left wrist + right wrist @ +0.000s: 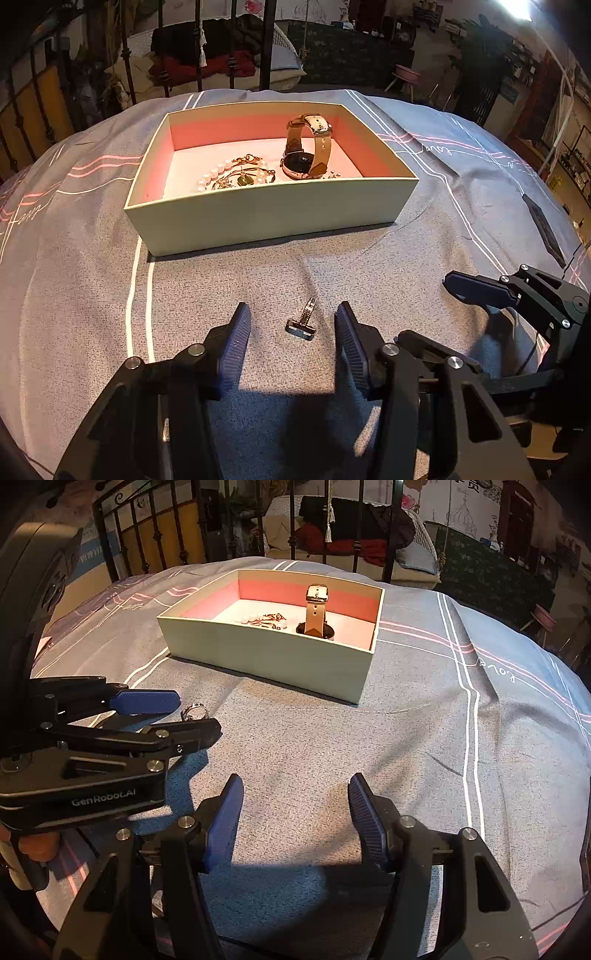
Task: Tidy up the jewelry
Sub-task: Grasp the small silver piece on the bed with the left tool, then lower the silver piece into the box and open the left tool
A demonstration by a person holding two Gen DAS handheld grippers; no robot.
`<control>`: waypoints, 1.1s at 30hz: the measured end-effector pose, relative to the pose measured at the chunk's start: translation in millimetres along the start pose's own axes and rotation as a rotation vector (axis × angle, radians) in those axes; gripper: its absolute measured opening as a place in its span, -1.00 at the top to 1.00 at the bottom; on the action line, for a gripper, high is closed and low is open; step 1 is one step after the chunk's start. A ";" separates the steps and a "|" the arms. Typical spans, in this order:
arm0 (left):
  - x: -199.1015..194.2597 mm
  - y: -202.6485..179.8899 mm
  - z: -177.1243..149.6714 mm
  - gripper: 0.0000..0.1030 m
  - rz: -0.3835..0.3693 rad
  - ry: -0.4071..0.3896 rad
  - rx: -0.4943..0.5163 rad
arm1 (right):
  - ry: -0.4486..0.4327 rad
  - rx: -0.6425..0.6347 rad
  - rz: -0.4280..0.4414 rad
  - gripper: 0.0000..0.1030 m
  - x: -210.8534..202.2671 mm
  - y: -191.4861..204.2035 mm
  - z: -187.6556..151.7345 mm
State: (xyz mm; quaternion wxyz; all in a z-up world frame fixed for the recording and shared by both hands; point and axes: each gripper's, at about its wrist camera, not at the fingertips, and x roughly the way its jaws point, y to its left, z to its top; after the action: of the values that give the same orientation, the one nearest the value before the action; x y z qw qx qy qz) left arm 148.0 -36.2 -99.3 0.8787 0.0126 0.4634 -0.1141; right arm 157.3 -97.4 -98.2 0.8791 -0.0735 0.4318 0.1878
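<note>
Grey striped bedspread point(424, 236), black metal bedframe point(155, 528).

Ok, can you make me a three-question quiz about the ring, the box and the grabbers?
1. Where is the ring?
A. inside the box
B. on the bedspread between the left gripper's fingers
C. on the watch

2. What colour are the box's inner walls?
A. pink
B. green
C. black

3. How is the right gripper?
A. shut on the ring
B. shut on nothing
C. open and empty

Answers: 1 B, it lies on the bedspread in the open left gripper's gap. 2 A, the inside walls glow pink. 3 C, its fingers stand apart over bare cloth.
</note>
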 end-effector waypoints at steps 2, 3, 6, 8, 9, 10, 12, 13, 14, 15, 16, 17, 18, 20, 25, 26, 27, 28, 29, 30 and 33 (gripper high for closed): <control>-0.2 3.8 -0.6 0.47 0.001 -0.009 -0.010 | 0.000 -0.010 0.005 -0.18 1.6 3.9 1.5; 0.0 5.0 -0.5 0.57 0.012 -0.010 -0.010 | 0.001 -0.017 0.009 -0.18 2.4 6.4 2.6; -0.9 11.6 -0.2 0.72 0.004 -0.013 -0.028 | 0.004 -0.035 0.018 -0.18 5.7 12.9 6.2; -1.9 13.2 0.1 0.72 0.001 -0.015 -0.039 | 0.007 -0.051 0.027 -0.16 7.8 18.1 9.1; -2.3 13.5 0.0 0.72 0.000 -0.017 -0.040 | 0.008 -0.061 0.040 -0.12 9.0 20.9 10.1; -2.6 13.4 0.0 0.72 -0.001 -0.018 -0.041 | 0.011 -0.070 0.068 0.15 9.8 23.5 11.0; -4.1 13.6 -0.3 0.72 0.000 -0.019 -0.049 | 0.012 -0.090 0.083 0.68 10.5 28.4 12.3; -5.3 14.3 -0.3 0.72 -0.003 -0.019 -0.055 | 0.011 -0.100 0.091 0.82 10.2 30.7 12.3; -6.6 15.0 0.1 0.72 -0.005 -0.018 -0.061 | 0.007 -0.105 0.095 0.92 9.2 32.0 12.4; -9.0 15.9 0.6 0.72 -0.010 -0.020 -0.068 | 0.000 -0.104 0.093 0.93 7.8 32.3 12.7; -11.8 17.0 1.6 0.72 -0.016 -0.025 -0.076 | -0.007 -0.099 0.095 0.95 6.4 31.5 13.8; -15.2 18.2 3.0 0.72 -0.022 -0.032 -0.085 | -0.019 -0.090 0.094 0.95 4.3 29.9 14.9; -18.2 18.7 5.0 0.72 -0.028 -0.037 -0.093 | -0.031 -0.078 0.099 0.95 2.0 27.7 16.7; -25.2 18.9 10.9 0.72 -0.041 -0.055 -0.101 | -0.060 -0.064 0.097 0.95 -3.2 24.4 23.3; -34.3 20.7 36.5 0.72 -0.041 -0.089 -0.116 | -0.123 -0.064 0.075 0.95 -8.1 17.0 58.5; -34.6 22.1 43.1 0.72 -0.041 -0.095 -0.121 | -0.134 -0.063 0.068 0.95 -7.9 15.8 65.6; -35.4 23.6 49.8 0.72 -0.033 -0.105 -0.125 | -0.144 -0.059 0.064 0.95 -7.7 14.4 72.3; -35.9 25.0 56.5 0.72 -0.027 -0.113 -0.126 | -0.151 -0.055 0.067 0.95 -7.0 12.6 79.3; -35.7 26.2 63.4 0.72 -0.023 -0.117 -0.126 | -0.160 -0.047 0.060 0.95 -6.9 10.3 86.0; -35.6 27.8 69.6 0.72 -0.015 -0.122 -0.129 | -0.167 -0.039 0.056 0.95 -6.2 8.1 92.0; -35.0 30.4 88.3 0.72 0.009 -0.139 -0.126 | -0.178 -0.020 0.047 0.95 -5.0 2.1 106.5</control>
State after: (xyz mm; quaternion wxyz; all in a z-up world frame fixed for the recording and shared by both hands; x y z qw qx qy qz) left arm 207.0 -11.3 -23.0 0.9083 -0.0488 0.4075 -0.0814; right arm 231.6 -65.8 -28.5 0.9086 -0.0553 0.3516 0.2186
